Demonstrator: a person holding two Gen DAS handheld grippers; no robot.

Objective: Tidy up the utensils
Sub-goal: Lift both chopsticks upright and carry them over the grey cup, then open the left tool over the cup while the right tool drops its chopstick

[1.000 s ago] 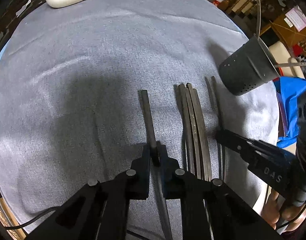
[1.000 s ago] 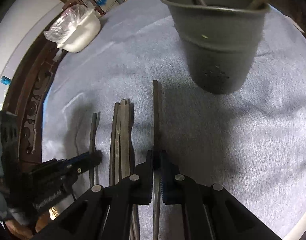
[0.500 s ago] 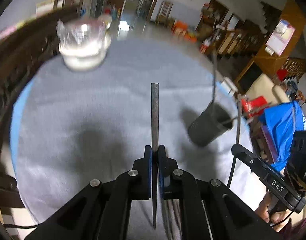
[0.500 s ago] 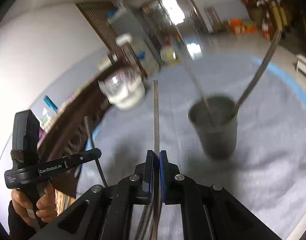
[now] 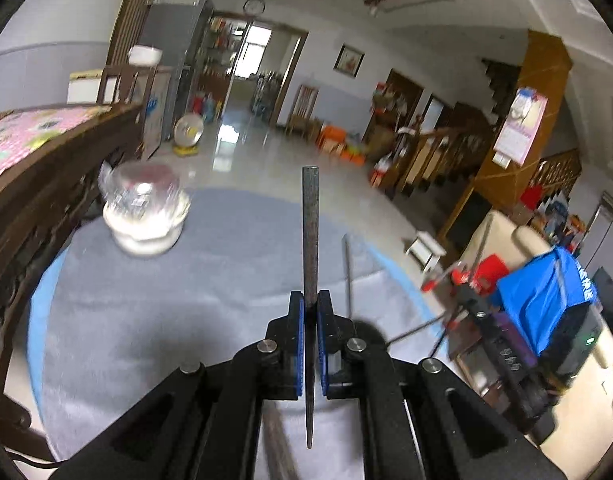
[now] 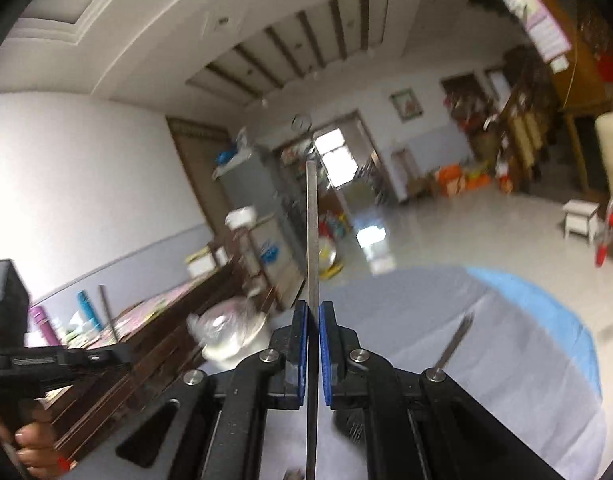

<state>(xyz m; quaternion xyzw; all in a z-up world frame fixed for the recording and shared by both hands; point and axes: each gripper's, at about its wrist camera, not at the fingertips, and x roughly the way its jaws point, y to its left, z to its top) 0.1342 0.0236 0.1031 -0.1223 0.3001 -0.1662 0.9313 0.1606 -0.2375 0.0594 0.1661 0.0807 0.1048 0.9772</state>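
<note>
From the left wrist, a large tiled living room lay beyond a round grey-clothed table [image 5: 154, 300], with a white lidded bowl wrapped in clear plastic [image 5: 144, 216] near its far left edge. The left tool [image 5: 310, 312] was closed tight on a dark tapered chopstick [image 5: 310, 240], which a second earlier lay flat on the cloth and was now lifted clear, pointing out over the far edge. The right tool [image 5: 498, 344] showed blurred off the right edge.

From the right wrist, mostly ceiling and wall showed, with the table low in view. The right tool [image 6: 313, 320] was clamped on a second dark slim chopstick [image 6: 312, 232], likewise raised off the cloth. The holder was largely hidden beneath the tools; both sticks probably go there next.
</note>
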